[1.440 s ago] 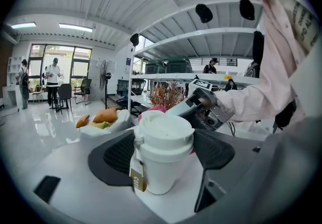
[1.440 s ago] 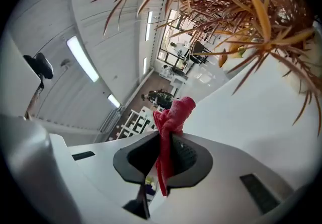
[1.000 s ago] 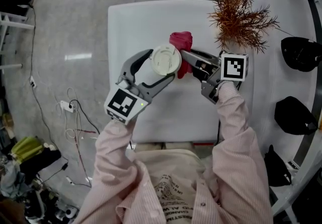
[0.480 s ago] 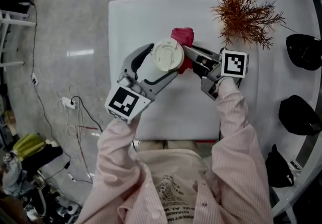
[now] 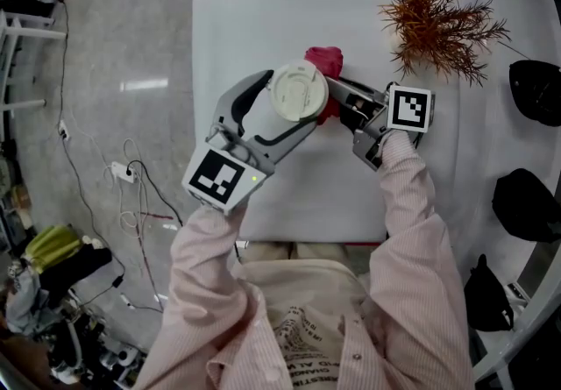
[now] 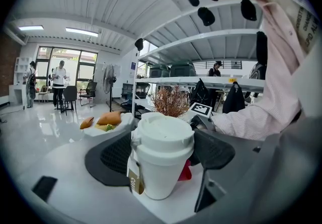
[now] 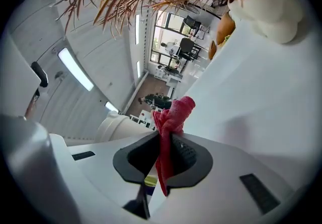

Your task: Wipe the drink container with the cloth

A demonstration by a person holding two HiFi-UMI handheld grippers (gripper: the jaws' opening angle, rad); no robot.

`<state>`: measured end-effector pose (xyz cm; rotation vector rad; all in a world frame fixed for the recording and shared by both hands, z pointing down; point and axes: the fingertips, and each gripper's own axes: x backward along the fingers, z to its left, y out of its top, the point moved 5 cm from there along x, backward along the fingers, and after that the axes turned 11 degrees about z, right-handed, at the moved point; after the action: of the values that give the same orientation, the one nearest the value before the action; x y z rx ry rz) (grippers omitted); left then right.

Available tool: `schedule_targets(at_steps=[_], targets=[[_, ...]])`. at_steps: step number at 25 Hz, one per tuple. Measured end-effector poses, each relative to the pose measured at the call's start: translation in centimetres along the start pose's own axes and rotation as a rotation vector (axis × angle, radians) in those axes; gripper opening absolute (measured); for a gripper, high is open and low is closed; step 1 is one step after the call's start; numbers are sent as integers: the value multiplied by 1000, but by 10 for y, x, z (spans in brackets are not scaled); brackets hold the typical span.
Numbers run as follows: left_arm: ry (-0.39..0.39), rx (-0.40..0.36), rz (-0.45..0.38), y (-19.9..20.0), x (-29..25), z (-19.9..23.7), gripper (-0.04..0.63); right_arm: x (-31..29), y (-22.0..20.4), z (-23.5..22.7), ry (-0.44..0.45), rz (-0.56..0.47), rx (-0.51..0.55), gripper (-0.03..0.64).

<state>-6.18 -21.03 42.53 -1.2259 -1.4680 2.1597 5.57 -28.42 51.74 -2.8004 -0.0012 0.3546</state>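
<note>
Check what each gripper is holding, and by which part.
Left gripper clamps the white lidded cup by the sides of its body. Right gripper pinches the red cloth at a bunched fold, one end poking past the jaws.

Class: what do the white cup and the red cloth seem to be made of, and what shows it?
Cup: probably paper or foam, matt white wall without gloss; lid likely moulded plastic, given its raised rim. Cloth: soft fabric, perhaps terry; fuzzy red surface that bunches into folds.
</note>
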Motion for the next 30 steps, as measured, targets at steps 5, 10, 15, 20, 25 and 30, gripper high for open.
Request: schedule_targets(at_steps=[5,10,15,20,25,30], targets=[[5,3,-5,0,0,0,371,-5,-3,-8,8,11,-4,48],[10,2,-8,1,0,-1,371,-8,-6,-18,-1,20,-14,48],[13,8,-6,0,1,-1,371,-12,-8,-24,-4,24,-15,48],[12,5,-7,-1,1,-1,371,-14,-9,-27,-17,19,-25,48],[9,5,-11,-3,0,0,371,-10,-12,-25,-68,-18,-26,48],[22,22,-10,-3,2,0,371,2,-16,-16,-173,-94,41,48]])
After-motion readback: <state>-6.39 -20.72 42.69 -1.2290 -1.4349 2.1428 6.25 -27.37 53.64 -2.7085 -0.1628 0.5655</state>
